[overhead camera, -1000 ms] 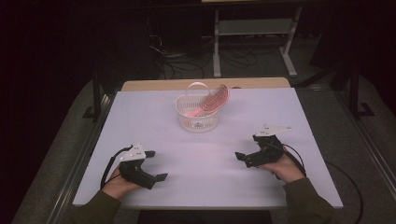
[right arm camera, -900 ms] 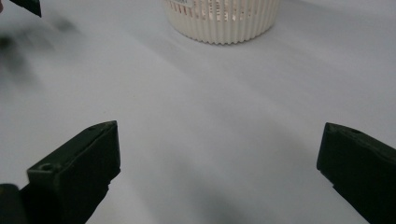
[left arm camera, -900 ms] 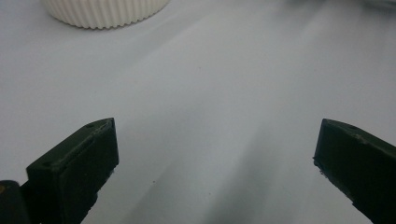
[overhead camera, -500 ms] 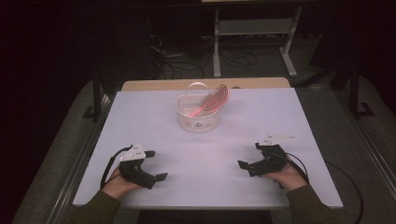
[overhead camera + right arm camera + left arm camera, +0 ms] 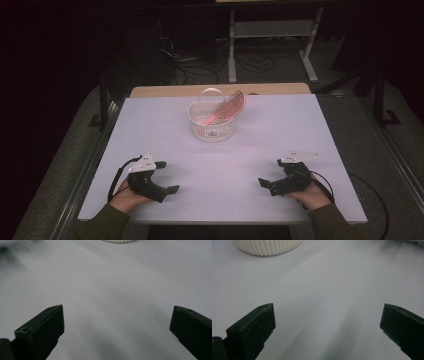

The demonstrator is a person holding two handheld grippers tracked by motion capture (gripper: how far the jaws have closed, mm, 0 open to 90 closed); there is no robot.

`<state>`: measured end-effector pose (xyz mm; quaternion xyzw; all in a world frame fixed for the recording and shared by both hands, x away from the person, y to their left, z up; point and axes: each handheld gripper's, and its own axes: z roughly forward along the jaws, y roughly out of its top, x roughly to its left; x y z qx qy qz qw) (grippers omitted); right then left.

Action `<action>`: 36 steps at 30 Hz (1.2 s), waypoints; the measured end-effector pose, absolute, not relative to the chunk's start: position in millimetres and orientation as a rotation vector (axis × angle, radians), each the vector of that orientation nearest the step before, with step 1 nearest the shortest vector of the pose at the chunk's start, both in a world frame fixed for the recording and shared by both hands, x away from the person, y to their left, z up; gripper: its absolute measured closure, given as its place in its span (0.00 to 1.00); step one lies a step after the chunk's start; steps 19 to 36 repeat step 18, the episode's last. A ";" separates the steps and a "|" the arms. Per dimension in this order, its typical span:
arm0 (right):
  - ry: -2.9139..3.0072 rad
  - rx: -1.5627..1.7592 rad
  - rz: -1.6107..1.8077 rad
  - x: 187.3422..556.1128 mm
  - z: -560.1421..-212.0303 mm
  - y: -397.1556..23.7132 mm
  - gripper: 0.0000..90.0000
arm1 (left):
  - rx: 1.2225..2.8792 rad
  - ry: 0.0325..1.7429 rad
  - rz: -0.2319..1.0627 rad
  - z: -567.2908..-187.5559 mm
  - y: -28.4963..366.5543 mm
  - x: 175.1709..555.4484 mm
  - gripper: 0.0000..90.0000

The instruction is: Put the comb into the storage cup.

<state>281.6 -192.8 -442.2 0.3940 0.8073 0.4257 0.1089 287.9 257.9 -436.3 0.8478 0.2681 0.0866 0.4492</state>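
Note:
A white ribbed basket [image 5: 212,125] with a handle stands at the middle back of the white table [image 5: 260,135]. A pink slatted item [image 5: 229,109] leans inside it, sticking out over the right rim. My left gripper [image 5: 167,177] rests near the front left edge, jaws wide open and empty. Over bare table, my right gripper [image 5: 270,173] rests near the front right edge, also open and empty. The left gripper view [image 5: 327,327] has the basket's base [image 5: 268,246] at top left. In the right gripper view [image 5: 116,327] the basket's base [image 5: 120,241] sits at the top edge.
A wooden board [image 5: 220,90] borders the table's far edge. Beyond it the dark floor holds cables and a white metal stand [image 5: 270,30]. Both hands sit close to the front edge, with a wide stretch of bare table between the grippers and the basket.
My right gripper has drawn back toward the front edge and a little to the right. The left gripper and the basket have stayed put.

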 end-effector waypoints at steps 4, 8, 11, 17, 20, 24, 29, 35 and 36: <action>2.395 1.149 1.222 280.7 -445.2 -191.0 0.00 | 2.100 0.662 0.217 -436.1 258.0 287.6 0.00; 2.399 1.153 1.202 278.6 -446.2 -191.6 0.00 | 2.100 0.664 0.216 -436.4 258.7 287.9 0.00; 2.401 1.150 1.197 278.2 -446.6 -191.9 0.00 | 2.100 0.664 0.215 -436.7 258.3 288.1 0.00; 2.404 1.150 1.191 278.3 -447.5 -191.9 0.00 | 2.108 0.662 0.212 -437.3 257.4 288.3 0.00; 2.404 1.150 1.190 278.3 -447.6 -192.0 0.00 | 2.109 0.661 0.212 -437.4 257.3 288.5 0.00; 2.404 1.150 1.190 278.3 -447.6 -192.0 0.00 | 2.109 0.661 0.212 -437.4 257.3 288.5 0.00; 2.404 1.150 1.190 278.3 -447.6 -192.0 0.00 | 2.109 0.661 0.212 -437.4 257.3 288.5 0.00; 2.404 1.150 1.190 278.3 -447.6 -192.0 0.00 | 2.109 0.661 0.212 -437.4 257.3 288.5 0.00; 2.404 1.150 1.190 278.3 -447.6 -192.0 0.00 | 2.109 0.661 0.212 -437.4 257.3 288.5 0.00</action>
